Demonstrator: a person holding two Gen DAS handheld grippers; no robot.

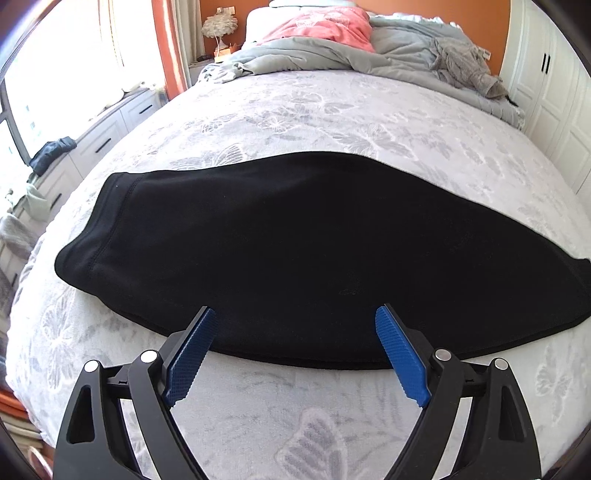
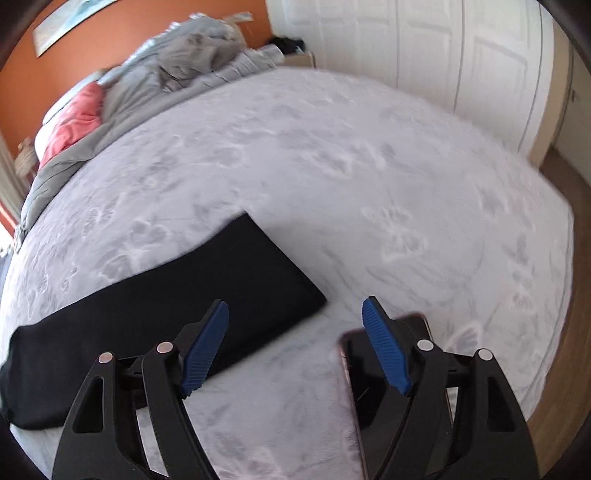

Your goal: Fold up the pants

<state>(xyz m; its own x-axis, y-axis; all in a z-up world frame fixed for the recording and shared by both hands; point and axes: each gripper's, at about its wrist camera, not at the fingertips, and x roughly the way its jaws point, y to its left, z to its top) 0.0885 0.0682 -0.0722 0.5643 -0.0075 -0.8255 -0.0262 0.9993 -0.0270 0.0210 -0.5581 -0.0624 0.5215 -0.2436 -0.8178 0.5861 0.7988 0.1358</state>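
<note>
pants (image 1: 277, 236): black | bedspread (image 1: 332, 110): pale grey, butterfly print | fingers (image 1: 192, 354): blue ribbed pads | pillow (image 1: 325, 26): coral pink

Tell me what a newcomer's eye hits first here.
The black pants lying flat across the pale butterfly-print bed, just beyond the open left gripper. Next, a dark phone on the bed under the open right gripper, and the pink pillow at the headboard.

We saw the black pants (image 1: 280, 254) cut off at the left wrist view's right edge. The right wrist view was motion-blurred, and the right hand-held gripper (image 2: 295, 314) partly hid a dark phone-like slab (image 2: 364, 391) we could not identify.
</note>
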